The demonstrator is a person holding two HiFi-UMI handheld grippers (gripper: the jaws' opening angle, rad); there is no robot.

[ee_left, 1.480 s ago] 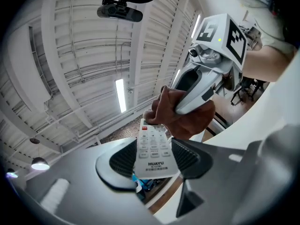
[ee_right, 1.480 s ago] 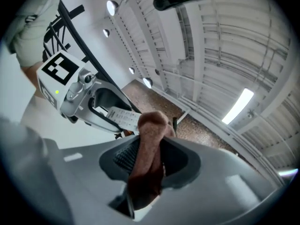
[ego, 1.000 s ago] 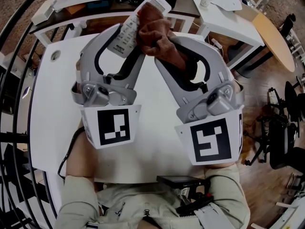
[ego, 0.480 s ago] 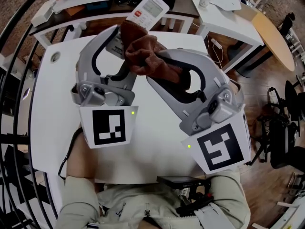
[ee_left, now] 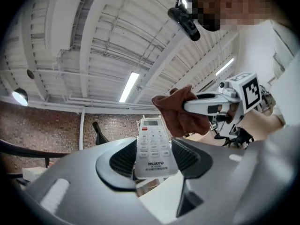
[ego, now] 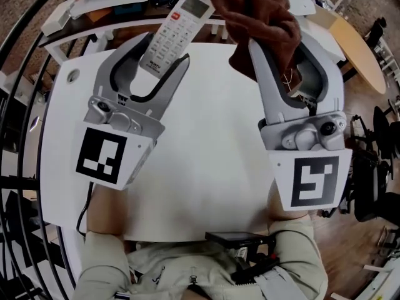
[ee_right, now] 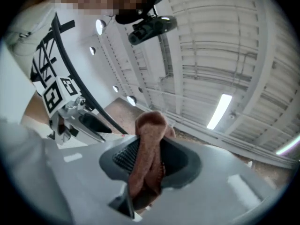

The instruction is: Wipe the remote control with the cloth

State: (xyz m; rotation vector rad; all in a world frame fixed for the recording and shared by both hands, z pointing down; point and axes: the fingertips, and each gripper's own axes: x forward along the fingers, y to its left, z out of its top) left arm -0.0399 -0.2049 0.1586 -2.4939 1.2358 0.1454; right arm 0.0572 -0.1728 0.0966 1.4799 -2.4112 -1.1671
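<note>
My left gripper [ego: 164, 58] is shut on the lower end of a white remote control [ego: 177, 30], button side up, raised above the white table [ego: 206, 186]. In the left gripper view the remote [ee_left: 152, 146] stands between the jaws of the left gripper [ee_left: 152, 161]. My right gripper [ego: 275, 39] is shut on a bunched brown cloth [ego: 259, 17], held high at the right, apart from the remote. In the right gripper view the cloth [ee_right: 147, 146] hangs between the pads of the right gripper [ee_right: 149, 161]. The cloth [ee_left: 180, 111] also shows just right of the remote.
Cluttered white desks [ego: 300, 24] and a dark shelf stand behind the table. A black railing [ego: 25, 105] curves along the left. A wooden board [ego: 359, 52] and dark chairs [ego: 375, 186] are on the right. A small black device [ego: 234, 237] lies at the table's near edge.
The cloth was pressed against the remote; my right gripper has lifted it up and to the right, clear of it. My left gripper has rolled, turning the remote's button face up.
</note>
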